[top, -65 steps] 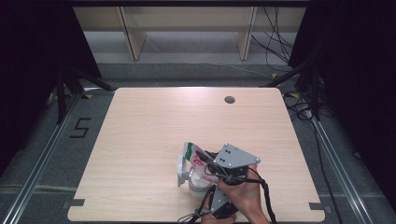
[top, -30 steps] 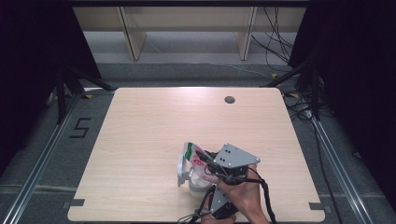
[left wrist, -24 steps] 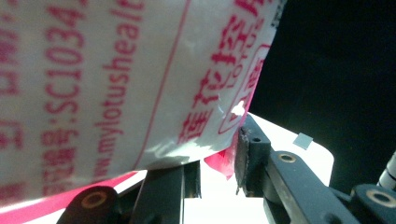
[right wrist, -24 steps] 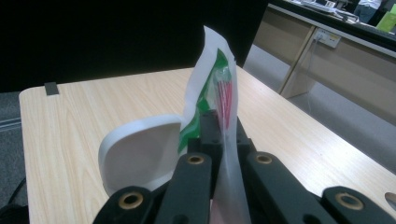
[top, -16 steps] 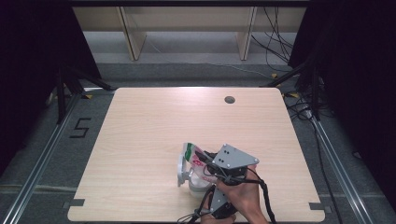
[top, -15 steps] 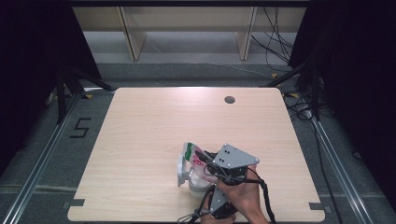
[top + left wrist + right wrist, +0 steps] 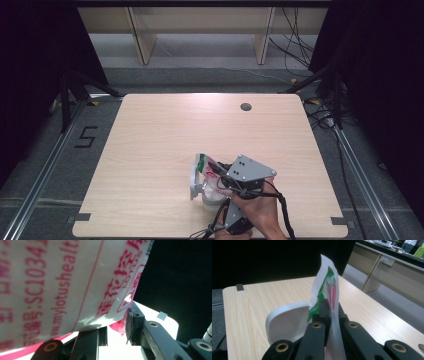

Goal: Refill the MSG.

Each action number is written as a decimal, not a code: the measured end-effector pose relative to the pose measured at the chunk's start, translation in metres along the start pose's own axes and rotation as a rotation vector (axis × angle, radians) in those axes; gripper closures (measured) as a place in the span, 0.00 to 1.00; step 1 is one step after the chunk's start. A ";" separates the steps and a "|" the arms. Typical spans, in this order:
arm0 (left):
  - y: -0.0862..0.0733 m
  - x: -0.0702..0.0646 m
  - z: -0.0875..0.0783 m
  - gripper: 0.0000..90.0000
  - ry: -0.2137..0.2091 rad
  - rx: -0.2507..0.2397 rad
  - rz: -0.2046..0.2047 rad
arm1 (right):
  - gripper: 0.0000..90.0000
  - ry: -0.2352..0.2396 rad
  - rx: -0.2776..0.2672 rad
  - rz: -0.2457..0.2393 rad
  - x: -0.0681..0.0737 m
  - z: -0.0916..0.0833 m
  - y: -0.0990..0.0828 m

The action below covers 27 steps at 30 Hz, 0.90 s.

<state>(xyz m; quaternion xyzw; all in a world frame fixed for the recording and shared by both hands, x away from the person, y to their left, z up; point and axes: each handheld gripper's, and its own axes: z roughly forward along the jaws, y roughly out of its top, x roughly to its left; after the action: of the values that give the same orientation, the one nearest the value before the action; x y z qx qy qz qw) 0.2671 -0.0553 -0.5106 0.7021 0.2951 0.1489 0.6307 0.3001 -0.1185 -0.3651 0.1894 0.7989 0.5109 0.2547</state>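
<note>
Occlusion: high view, right gripper [image 7: 223, 175] body and its grey three-cornered plate [image 7: 251, 169] cover most of the bag [image 7: 199, 172]; left gripper [image 7: 231, 220] mostly buried under the hand [image 7: 260, 212] at table's near edge, jaw gap unreadable from above.
Cut off: left gripper view, bag [image 7: 65, 282] crowds the lens, top and left edges run out of frame; red print partly legible ("mylotushealt...", Chinese characters), rest blurred.
Hard to make out: white curved thing [image 7: 287, 323] just left of right jaws, could be a cup or bowl rim, can't tell; same white shape [image 7: 212, 197] under the bag in high view.
Bag location: near-centre of table [image 7: 165, 135], toward near edge, held up off the surface.
Bag vs right gripper: right gripper [image 7: 332, 315] jaws closed to a narrow gap on the bag [image 7: 327, 282], clamping its thin edge; white/green/red film stands upright above the jaw tips.
Bag vs left gripper: left gripper [image 7: 113, 326] jaws stand apart with bag's lower edge and a red corner hanging at the gap; right-hand pad [image 7: 131, 323] touches the bag edge. Whether it's actually pinching: cannot tell.
Background: tabletop hole [image 7: 245, 106] far side; cables [image 7: 300, 30] on floor beyond.
</note>
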 end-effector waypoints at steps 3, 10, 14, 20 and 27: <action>-0.001 0.000 0.000 0.82 0.005 0.008 0.000 | 1.00 -0.006 0.002 -0.002 0.000 0.001 0.000; 0.000 0.000 -0.001 0.82 0.015 0.016 0.002 | 1.00 0.004 0.007 -0.014 0.002 0.001 0.001; -0.001 0.000 0.000 0.82 0.004 0.006 0.005 | 1.00 -0.003 0.003 -0.007 0.000 0.001 0.000; 0.001 0.000 0.000 0.82 -0.003 -0.009 -0.002 | 1.00 -0.006 -0.006 -0.042 0.000 0.000 0.002; 0.001 0.002 0.000 0.82 -0.004 0.002 -0.005 | 1.00 -0.003 0.003 -0.011 0.000 0.003 0.000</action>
<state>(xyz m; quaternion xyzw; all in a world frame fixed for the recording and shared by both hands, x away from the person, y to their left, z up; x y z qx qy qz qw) 0.2686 -0.0544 -0.5102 0.7022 0.2960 0.1456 0.6310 0.3015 -0.1167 -0.3663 0.1861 0.8003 0.5078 0.2587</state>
